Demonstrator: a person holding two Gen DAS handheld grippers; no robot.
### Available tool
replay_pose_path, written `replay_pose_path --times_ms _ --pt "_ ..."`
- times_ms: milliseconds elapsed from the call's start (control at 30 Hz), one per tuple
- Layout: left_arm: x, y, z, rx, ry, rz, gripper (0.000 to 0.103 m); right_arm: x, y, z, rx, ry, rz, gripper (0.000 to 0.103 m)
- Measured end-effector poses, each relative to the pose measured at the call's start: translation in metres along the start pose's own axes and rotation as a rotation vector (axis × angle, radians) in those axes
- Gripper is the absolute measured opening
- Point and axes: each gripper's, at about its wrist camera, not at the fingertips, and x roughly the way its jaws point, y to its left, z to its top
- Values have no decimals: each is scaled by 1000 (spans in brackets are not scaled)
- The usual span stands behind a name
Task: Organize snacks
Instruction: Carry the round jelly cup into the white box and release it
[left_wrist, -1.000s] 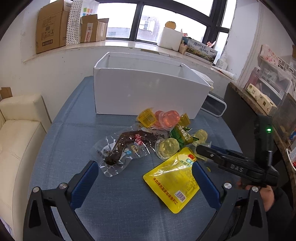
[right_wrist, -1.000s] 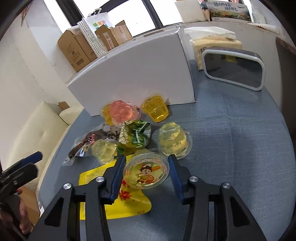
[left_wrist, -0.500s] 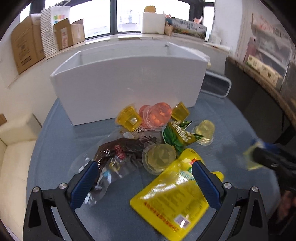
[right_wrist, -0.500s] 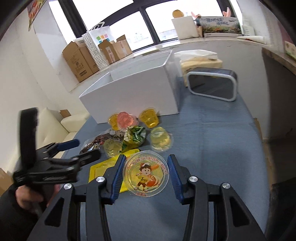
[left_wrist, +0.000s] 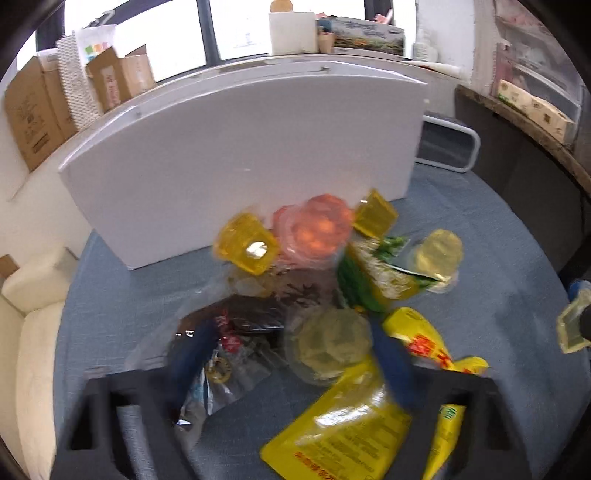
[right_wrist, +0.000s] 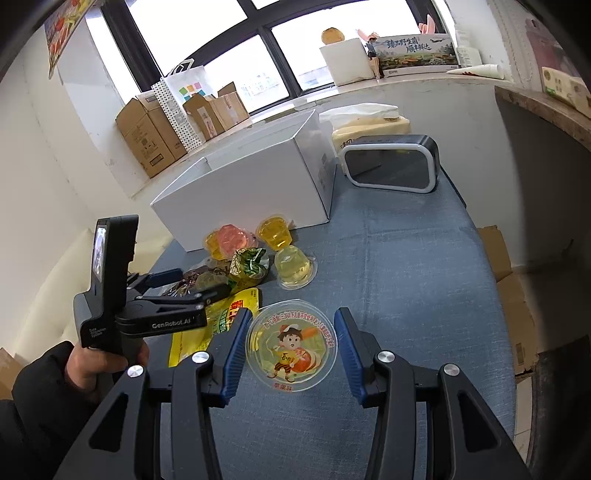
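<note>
My right gripper (right_wrist: 291, 349) is shut on a jelly cup with a cartoon lid (right_wrist: 291, 350) and holds it above the blue table. My left gripper (left_wrist: 291, 354) is open, its blurred fingers straddling a pale jelly cup (left_wrist: 328, 343) in the snack pile. It also shows in the right wrist view (right_wrist: 192, 284). The pile holds a yellow pouch (left_wrist: 354, 424), a clear packet of dark snack (left_wrist: 240, 332), a green packet (left_wrist: 373, 280), a pink jelly cup (left_wrist: 317, 229) and yellow jelly cups (left_wrist: 247, 247). The white box (left_wrist: 240, 155) stands just behind the pile.
A grey-rimmed container (right_wrist: 391, 166) lies on its side right of the white box. A tissue pack (right_wrist: 369, 125) sits behind it. Cardboard boxes (right_wrist: 155, 140) line the window sill. A cream sofa (left_wrist: 29, 332) borders the table on the left.
My left gripper has dropped low and forward onto the snack pile, around the pale jelly cup. My right gripper has lifted and pulled back with the cartoon jelly cup.
</note>
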Motion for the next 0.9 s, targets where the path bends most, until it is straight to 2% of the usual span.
replay_pose_path --times_ms 33,67,233,467,633,800,900 --pt "-2 -2 0 7 -5 14 58 0 1 -1 -1 0 0 50" --pt "-4 -3 0 20 -17 9 47 1 1 -1 -2 0 3 50" --pt "-16 2 -4 -8 -30 -21 47 1 6 0 -4 -4 15 50" --pt "-54 15 13 -31 -130 -37 47 5 18 8 -41 0 32 50" --pt "-81 26 43 -31 -229 -42 47 11 30 40 -104 -15 54 50" --pt "-97 45 74 -36 -286 -22 47 24 44 96 -168 -50 73 50" --pt "-87 60 99 -24 -303 -4 47 40 48 129 -161 -63 111 50"
